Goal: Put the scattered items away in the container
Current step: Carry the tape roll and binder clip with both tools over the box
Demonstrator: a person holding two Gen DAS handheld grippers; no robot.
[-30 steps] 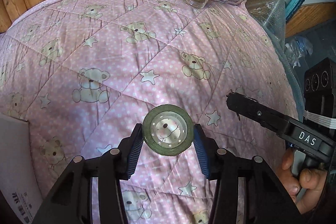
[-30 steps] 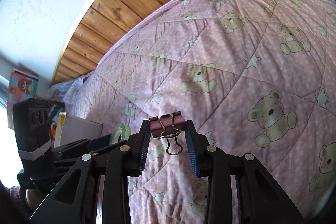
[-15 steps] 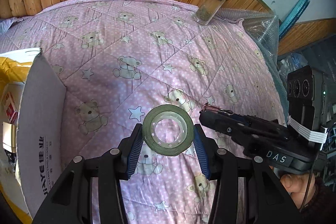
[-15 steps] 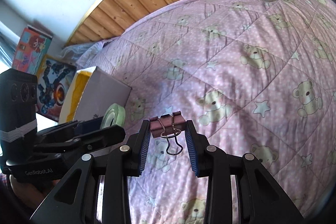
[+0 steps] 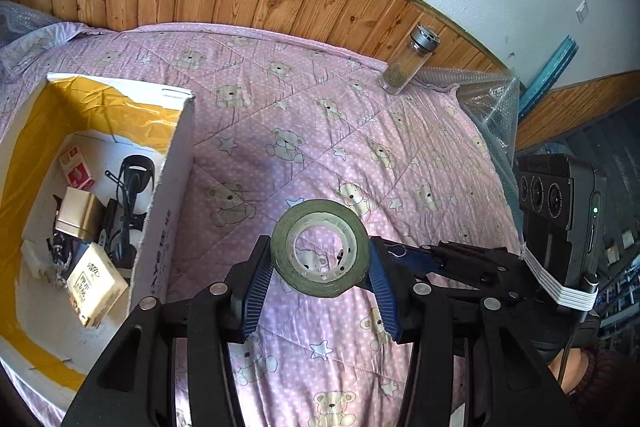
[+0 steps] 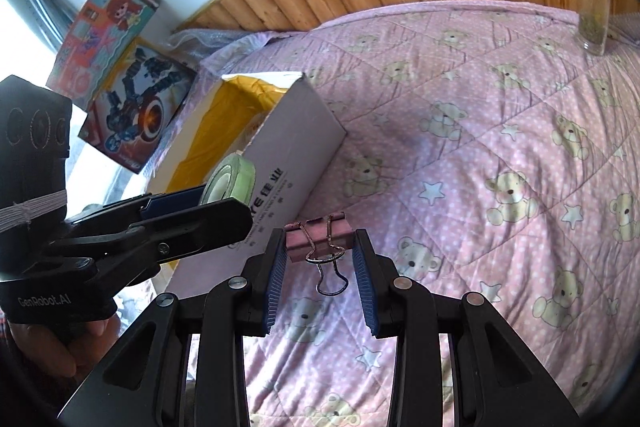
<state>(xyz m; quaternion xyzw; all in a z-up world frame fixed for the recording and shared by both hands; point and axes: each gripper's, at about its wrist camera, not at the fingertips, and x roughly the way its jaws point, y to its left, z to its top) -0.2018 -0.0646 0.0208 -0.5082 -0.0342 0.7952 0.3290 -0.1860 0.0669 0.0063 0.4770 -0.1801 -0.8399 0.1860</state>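
here the left gripper (image 5: 320, 269) is clamped on a roll of green tape (image 5: 320, 247), its blue pads pressing the roll's outer edge from both sides, with the roll held up above the pink teddy-bear quilt (image 5: 360, 131). the right gripper (image 6: 319, 259) is closed on a pink binder clip (image 6: 318, 237), squeezing the clip's body between its pads while the wire handle hangs down toward the camera. both tools are lifted off the bed, side by side, the left one just beside the white cardboard box (image 5: 172, 195) that sits at the left edge of the quilt. the box is open on top, lined with yellow tape or plastic on its inner walls, and already holds small things: a red-and-white packet, a tan little box, a white carton with print, and dark cables or a headset. from the right wrist view the tape roll shows in front of the box's near wall, not over its opening. a glass jar with a metal lid (image 5: 408, 65) stands upright at the far right corner of the quilt, by the wooden wall panelling. two colourful toy boxes (image 6: 120, 67) lean beyond the bed's left side.
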